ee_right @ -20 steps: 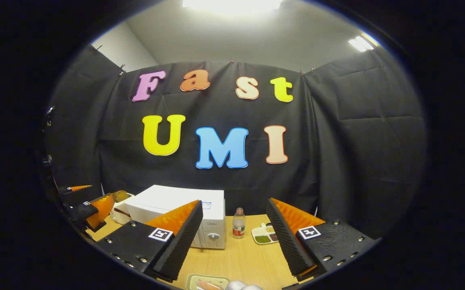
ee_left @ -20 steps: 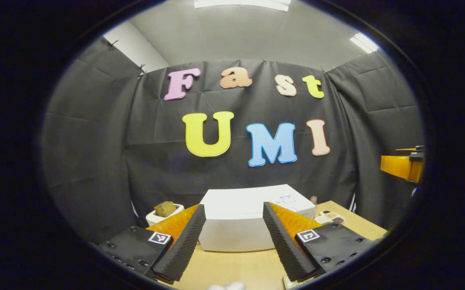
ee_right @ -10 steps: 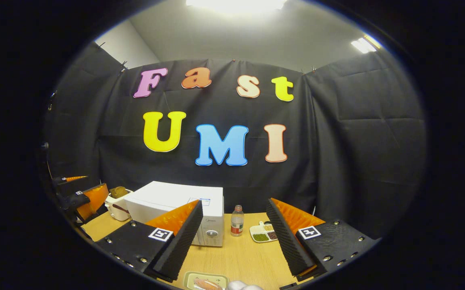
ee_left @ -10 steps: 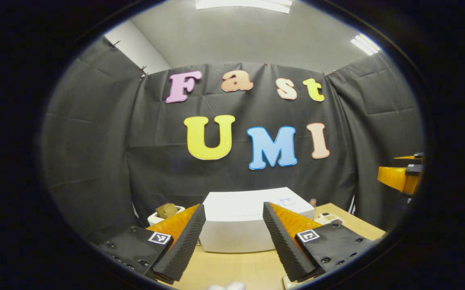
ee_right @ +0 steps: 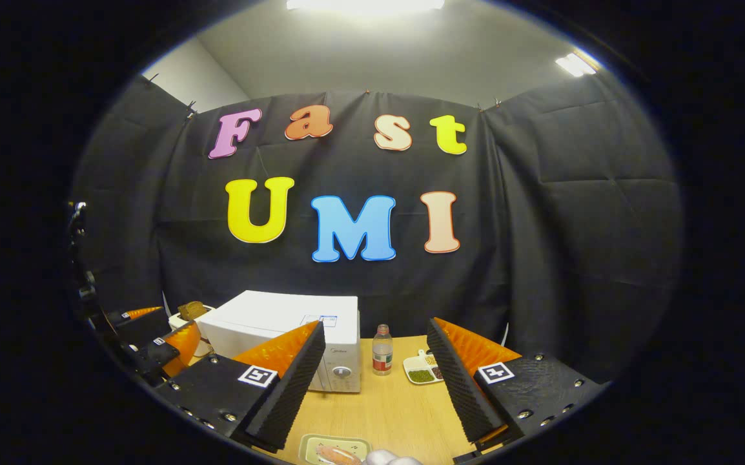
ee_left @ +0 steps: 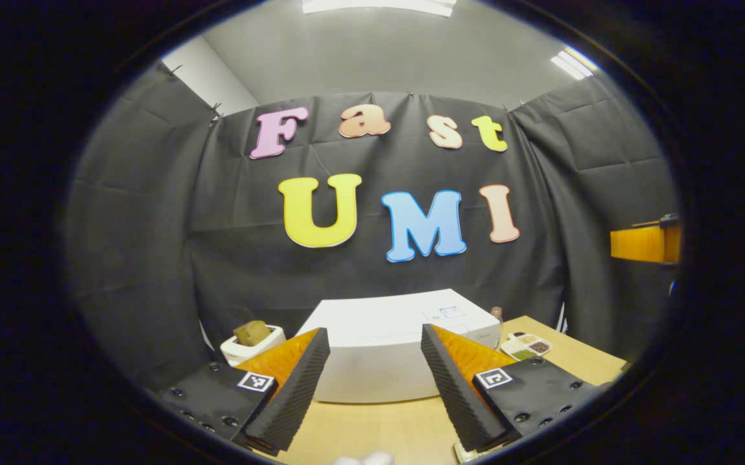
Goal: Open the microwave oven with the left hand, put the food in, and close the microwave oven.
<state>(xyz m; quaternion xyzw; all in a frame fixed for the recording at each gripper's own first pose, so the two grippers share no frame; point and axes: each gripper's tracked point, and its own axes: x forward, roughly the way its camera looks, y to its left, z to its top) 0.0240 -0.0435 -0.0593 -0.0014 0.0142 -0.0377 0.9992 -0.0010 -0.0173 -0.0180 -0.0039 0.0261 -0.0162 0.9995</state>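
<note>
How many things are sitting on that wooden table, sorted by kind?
Microwave oven: 1
Bottle: 1
Divided dish of dry foods: 1
Tray of food at the near edge: 1
White toaster with bread: 1
Total: 5

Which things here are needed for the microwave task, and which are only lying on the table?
Needed: microwave, door shut; food tray at the near table edge; left gripper, open.

Lying about: bottle, divided dish, toaster with bread.
</note>
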